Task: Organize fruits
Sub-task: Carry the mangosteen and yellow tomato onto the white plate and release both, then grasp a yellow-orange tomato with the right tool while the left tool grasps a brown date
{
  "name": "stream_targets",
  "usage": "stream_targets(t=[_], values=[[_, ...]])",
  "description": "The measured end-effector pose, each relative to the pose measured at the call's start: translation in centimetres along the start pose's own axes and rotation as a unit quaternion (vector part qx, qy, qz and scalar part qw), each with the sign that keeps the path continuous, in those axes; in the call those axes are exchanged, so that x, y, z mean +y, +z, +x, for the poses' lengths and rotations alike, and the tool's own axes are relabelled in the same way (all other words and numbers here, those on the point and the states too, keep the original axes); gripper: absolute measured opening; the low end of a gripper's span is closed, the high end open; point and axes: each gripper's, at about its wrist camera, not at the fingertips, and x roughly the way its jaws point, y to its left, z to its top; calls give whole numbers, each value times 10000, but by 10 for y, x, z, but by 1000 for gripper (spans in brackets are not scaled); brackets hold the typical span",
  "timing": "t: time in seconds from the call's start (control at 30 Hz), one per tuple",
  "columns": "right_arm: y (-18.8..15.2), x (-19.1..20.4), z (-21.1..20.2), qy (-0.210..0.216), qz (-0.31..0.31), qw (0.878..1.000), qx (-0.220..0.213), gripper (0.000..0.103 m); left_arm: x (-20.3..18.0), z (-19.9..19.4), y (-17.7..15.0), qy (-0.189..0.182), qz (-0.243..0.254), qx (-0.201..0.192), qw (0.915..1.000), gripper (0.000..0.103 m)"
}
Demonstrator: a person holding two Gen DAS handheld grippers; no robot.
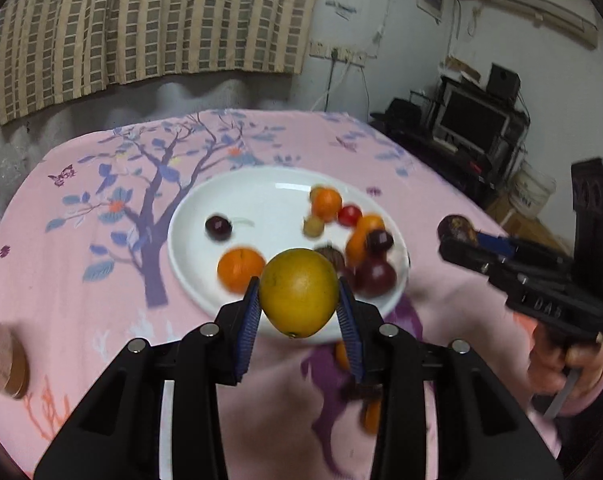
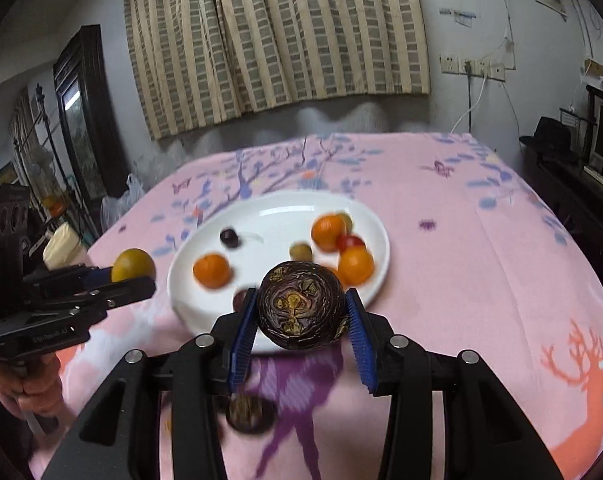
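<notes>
Left gripper (image 1: 299, 300) clamps a yellow-orange citrus (image 1: 298, 292) between its blue pads (image 1: 250, 312), jaws spread only as wide as the fruit. Skin smooth, yellowish with orange blush, small stem nub at 6 o'clock. It is held off the table, over the near rim of the white plate (image 1: 189, 216).

Right gripper (image 2: 301, 312) grips a dark purple wrinkled fruit (image 2: 301, 306), yellowish-brown patches on its face, jaws closed to its width. It is also held up, over the plate's 6 o'clock rim.

Plate sits mid-table on the pink tree-print cloth (image 1: 81, 240). On the plate in the left wrist view: dark cherry-like fruit (image 1: 218, 228) at 9 o'clock, mandarin (image 1: 240, 270) at 7, another mandarin (image 1: 326, 203) at 1, small greenish fruit (image 1: 313, 226) near centre-right, red one (image 1: 349, 215) at 2, orange and dark purple fruits (image 1: 375, 274) bunched at 4. All motion-blurred. One dark fruit (image 2: 248, 414) lies on the cloth under the right gripper.
</notes>
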Motion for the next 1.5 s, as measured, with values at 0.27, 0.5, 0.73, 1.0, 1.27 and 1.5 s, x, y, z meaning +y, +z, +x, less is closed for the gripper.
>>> stream_targets(t=[0.27,0.5,0.73,1.0,1.27,1.5], values=[[31,6,73,-60,137,9997,190,44,8,60,32,409,-132,127,9990,37],[33,10,88,-56,79,9996,249,46,17,77,35,710,-163,191,9972,41],[28,5,52,111,208,9997,29,56,12,40,32,960,-136,-262,9949,79],[-7,16,2,221,-64,9997,-87,64,-10,-4,7,1192,211,-473,9915,96],[-57,41,-16,468,-582,9953,623,65,4,-29,-48,1397,67,-249,9899,97],[-88,68,-12,712,-1203,9808,1363,58,18,-39,-58,1535,-223,-201,9877,98]])
